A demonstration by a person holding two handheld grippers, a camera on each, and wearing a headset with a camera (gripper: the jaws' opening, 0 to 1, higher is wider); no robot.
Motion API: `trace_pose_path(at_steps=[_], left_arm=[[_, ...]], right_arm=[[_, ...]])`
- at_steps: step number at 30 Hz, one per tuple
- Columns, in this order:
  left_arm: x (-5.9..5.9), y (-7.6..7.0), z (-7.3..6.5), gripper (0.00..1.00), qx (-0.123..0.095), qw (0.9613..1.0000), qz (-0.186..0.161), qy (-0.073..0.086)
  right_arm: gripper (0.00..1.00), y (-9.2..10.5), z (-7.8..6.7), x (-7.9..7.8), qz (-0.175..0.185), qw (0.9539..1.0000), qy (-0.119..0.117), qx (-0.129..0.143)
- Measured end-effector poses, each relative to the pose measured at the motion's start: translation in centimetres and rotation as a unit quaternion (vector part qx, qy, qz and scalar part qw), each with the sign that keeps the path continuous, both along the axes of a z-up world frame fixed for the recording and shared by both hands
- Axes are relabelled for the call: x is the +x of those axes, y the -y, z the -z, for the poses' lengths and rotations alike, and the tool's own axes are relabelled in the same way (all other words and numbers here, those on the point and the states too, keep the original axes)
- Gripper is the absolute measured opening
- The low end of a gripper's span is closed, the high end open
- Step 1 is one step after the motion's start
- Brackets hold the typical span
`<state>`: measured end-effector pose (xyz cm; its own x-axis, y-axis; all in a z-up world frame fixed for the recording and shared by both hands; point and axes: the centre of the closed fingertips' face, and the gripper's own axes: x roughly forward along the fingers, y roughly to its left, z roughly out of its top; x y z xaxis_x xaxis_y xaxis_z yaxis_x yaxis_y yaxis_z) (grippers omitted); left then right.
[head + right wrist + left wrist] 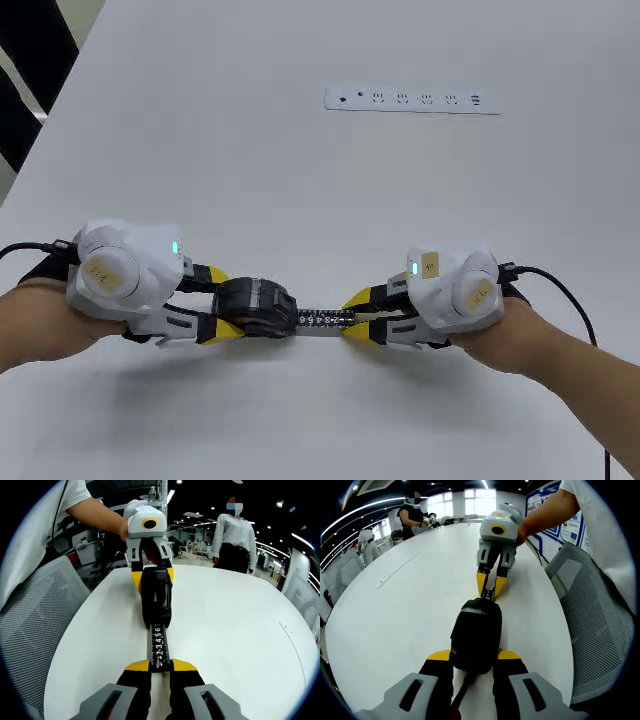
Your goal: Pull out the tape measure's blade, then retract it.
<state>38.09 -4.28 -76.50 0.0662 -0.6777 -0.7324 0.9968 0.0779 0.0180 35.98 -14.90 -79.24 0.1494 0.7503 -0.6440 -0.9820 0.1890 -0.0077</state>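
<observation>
A black tape measure (255,307) lies on the white table near its front edge. My left gripper (222,303) is shut on the tape measure case (476,635), its yellow-tipped fingers (440,655) clamped on both sides. A short length of black blade (320,320) with white numbers runs rightward out of the case. My right gripper (355,315) is shut on the blade's end (158,650). In the right gripper view the case (156,596) sits straight ahead with the left gripper (151,575) behind it. The right gripper (489,586) faces me in the left gripper view.
A white power strip (412,100) lies flat at the far side of the table (300,180). A black cable (575,310) trails from the right gripper. A mesh chair (600,610) stands beside the table. People stand in the room beyond (234,535).
</observation>
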Motion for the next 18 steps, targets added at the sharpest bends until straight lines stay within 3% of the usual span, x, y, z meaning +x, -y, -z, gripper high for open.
trace_pose_path(at_steps=[18], left_arm=[[-0.1,0.1,0.0,0.24,0.001,1.0000,0.001,-0.003]], right_arm=[[0.09,3.7,0.1,-0.3,0.009,0.9996,-0.004,-0.027]])
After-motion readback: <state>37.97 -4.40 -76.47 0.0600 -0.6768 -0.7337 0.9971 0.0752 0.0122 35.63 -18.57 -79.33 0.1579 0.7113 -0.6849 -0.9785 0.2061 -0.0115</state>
